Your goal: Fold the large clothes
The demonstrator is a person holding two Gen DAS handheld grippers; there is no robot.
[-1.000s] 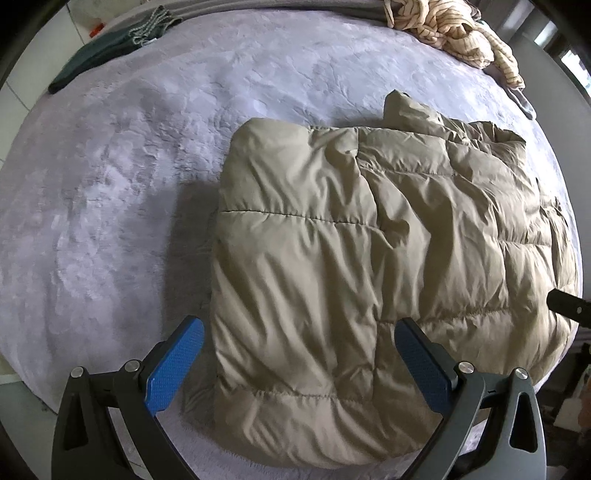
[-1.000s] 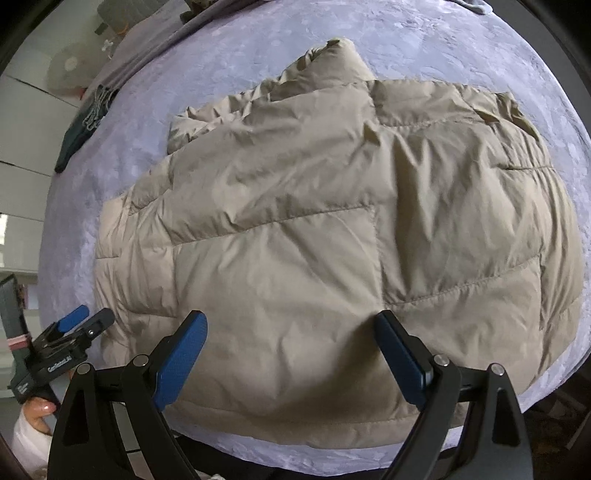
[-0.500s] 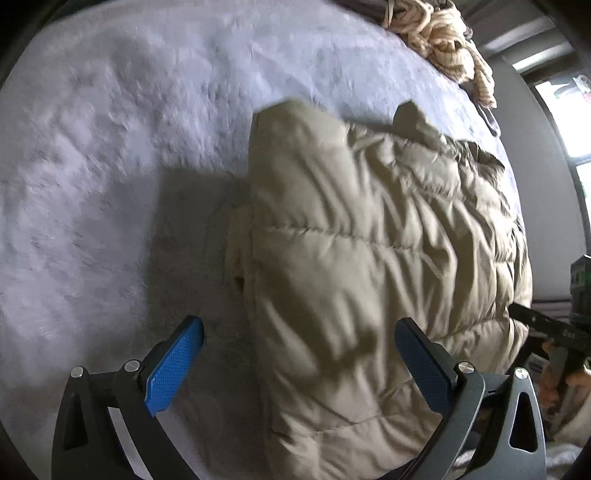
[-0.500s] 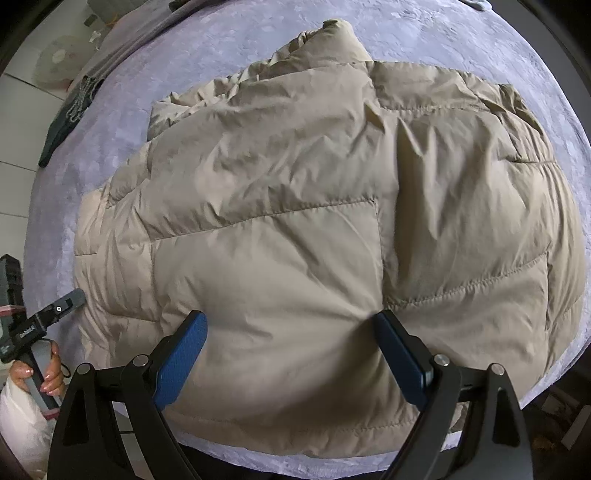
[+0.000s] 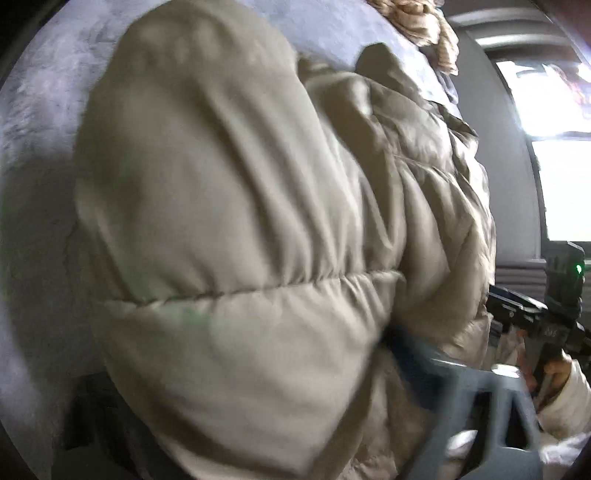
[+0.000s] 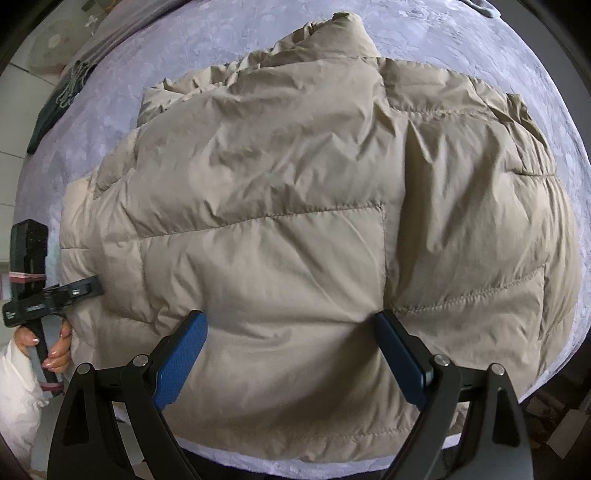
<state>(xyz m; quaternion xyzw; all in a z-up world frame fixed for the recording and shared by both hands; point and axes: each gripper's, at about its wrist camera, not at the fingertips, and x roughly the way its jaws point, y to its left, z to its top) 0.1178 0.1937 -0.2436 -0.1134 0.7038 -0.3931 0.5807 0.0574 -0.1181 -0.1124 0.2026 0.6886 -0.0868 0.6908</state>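
The beige puffer jacket (image 6: pixel 314 221) lies spread over the lavender bed cover (image 6: pixel 461 44), quilted panels up, with its collar end pointing away from me and its near hem at the bed's front edge. In my left wrist view the same jacket (image 5: pixel 240 240) fills nearly the whole frame, blurred and very close, a bulging fold of it rising in front of the lens.

My right gripper (image 6: pixel 291 350) hovers over the near hem with its blue-padded fingers (image 6: pixel 181 354) spread wide, nothing between them; I cannot tell whether the tips touch the fabric.

My left gripper (image 6: pixel 55 293) shows at the jacket's left edge in the right wrist view, its tip against the fabric there, held by my left hand (image 6: pixel 55 343). In its own camera only one blue finger (image 5: pixel 410 354) shows, pressed against the padding, the other hidden by the fold, so I cannot tell how far apart they are or whether they grip the cloth.

Farther out, a dark green garment (image 6: pixel 59 99) lies at the bed's far left edge, and a striped cream cloth (image 5: pixel 417 18) is bunched at the far end beyond the jacket. A bright window (image 5: pixel 561 158) is at the right.
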